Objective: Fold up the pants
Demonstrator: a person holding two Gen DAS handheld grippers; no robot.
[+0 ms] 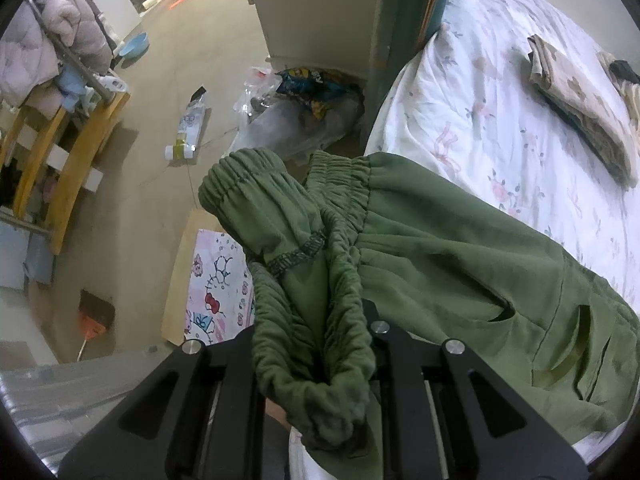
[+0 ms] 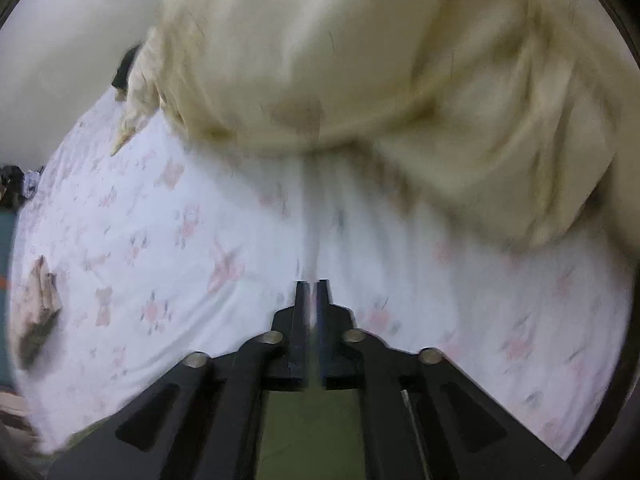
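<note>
Green pants [image 1: 440,248] with an elastic waistband [image 1: 344,176] lie partly on the flowered bed sheet [image 1: 500,80] and hang over its edge. My left gripper [image 1: 314,344] is shut on a bunched part of the waistband, and the cloth hides its fingertips. In the blurred right wrist view my right gripper [image 2: 312,284] points down at the sheet [image 2: 160,240]. Its fingers stand close together with a narrow gap, and nothing is between the tips. A patch of the green pants [image 2: 310,432] shows under the gripper body.
A folded beige cloth [image 1: 580,120] lies further along the bed, and a cream quilt [image 2: 360,60] is heaped beyond the right gripper. On the floor beside the bed are plastic bags [image 1: 300,112], a bottle [image 1: 188,128], a wooden rack [image 1: 72,160] and a pale cabinet [image 1: 320,8].
</note>
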